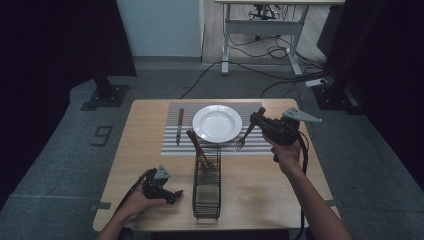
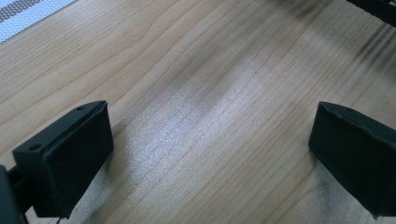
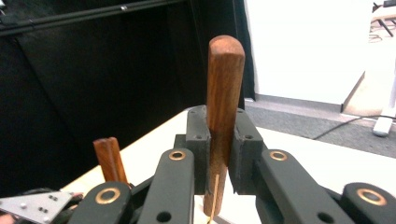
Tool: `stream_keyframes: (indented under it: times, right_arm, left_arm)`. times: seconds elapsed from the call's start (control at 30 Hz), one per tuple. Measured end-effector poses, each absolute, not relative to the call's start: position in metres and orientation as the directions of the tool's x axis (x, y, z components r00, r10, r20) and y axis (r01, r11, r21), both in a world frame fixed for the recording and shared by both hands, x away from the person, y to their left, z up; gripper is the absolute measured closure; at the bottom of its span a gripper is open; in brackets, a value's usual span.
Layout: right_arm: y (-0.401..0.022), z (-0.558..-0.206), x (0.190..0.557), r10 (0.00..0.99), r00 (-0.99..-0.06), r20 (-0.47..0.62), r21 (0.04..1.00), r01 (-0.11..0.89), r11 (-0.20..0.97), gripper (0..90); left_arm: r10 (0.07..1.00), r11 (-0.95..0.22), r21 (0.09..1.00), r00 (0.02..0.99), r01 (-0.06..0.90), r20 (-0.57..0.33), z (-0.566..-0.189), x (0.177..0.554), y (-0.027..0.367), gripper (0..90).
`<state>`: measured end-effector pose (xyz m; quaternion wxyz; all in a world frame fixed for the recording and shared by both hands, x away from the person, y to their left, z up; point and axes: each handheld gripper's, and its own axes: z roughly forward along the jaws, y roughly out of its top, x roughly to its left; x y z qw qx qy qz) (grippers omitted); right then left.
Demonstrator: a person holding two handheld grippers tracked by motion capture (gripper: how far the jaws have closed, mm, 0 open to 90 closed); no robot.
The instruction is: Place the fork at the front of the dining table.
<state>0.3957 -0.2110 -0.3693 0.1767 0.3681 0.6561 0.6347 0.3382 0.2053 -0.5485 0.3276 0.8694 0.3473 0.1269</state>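
My right gripper (image 1: 256, 120) is shut on the wooden handle of a fork (image 1: 240, 142), which hangs tines-down over the right edge of the striped placemat (image 1: 172, 142), just right of the white plate (image 1: 217, 123). In the right gripper view the handle (image 3: 225, 79) stands upright, pinched between the two pads of that gripper (image 3: 223, 156). My left gripper (image 1: 172, 195) lies low over the near left of the table, left of the wire basket. In the left gripper view it (image 2: 210, 154) is open, with bare wood between the jaws.
A black wire basket (image 1: 206, 192) stands at the near middle with wooden-handled utensils (image 1: 197, 145) leaning in it. A knife (image 1: 180, 122) lies on the placemat left of the plate. The wooden table (image 1: 145, 150) is ringed by grey carpet, with cables beyond the far edge.
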Motion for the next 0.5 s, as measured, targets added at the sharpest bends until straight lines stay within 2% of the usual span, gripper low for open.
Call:
stream_keyframes:
  times: [0.5]
  right_arm:
    - [-0.218,-0.394,0.413,0.777,-0.598,0.198,0.950,0.313,0.000,80.3]
  left_arm:
    - [0.687,-0.545,0.658,0.727,0.520,-0.007,-0.549,0.338,0.205,0.0]
